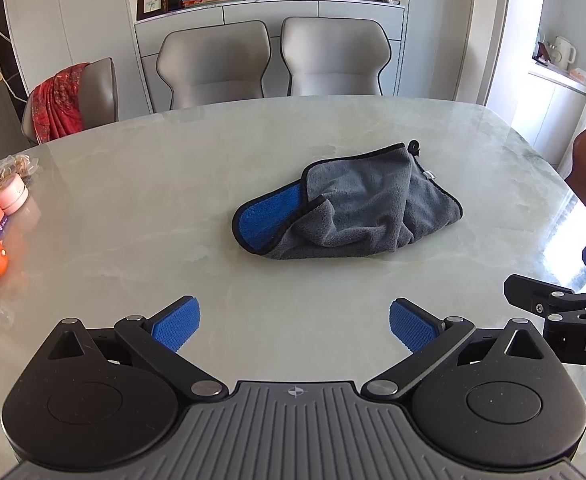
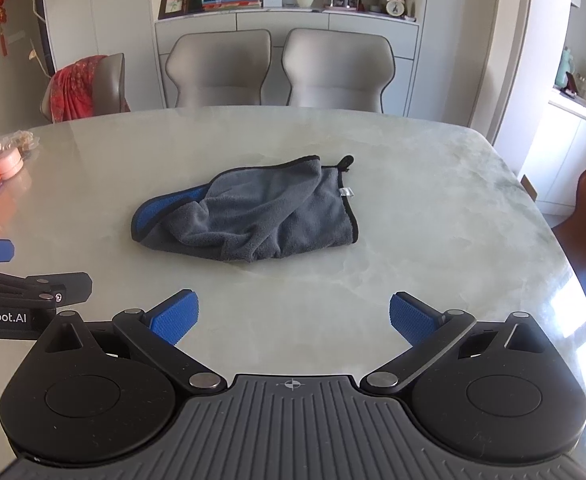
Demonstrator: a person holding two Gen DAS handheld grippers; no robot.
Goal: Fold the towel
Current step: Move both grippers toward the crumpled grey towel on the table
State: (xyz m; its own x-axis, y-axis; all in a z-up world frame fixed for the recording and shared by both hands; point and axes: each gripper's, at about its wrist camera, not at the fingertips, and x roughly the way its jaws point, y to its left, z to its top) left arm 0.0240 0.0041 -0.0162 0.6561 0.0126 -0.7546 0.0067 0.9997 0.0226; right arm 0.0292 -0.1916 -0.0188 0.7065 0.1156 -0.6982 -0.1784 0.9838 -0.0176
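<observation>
Pale marbled bench (image 1: 133,200), glossy, sun glare at right edge. Behind it: two grey chairs (image 1: 217,64) side by side at top centre, a third at upper left with red cloth (image 1: 59,100) draped over it. One towel (image 1: 349,204), grey with blue underside showing, crumpled at frame centre. Left tool (image 1: 293,326) fingers spread wide, empty; right tool (image 2: 293,318) likewise, both short of towel.

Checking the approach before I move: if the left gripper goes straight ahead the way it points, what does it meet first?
Probably the towel, crumpled on the table. The open left gripper has only bare tabletop before it; its height is unclear.
</observation>
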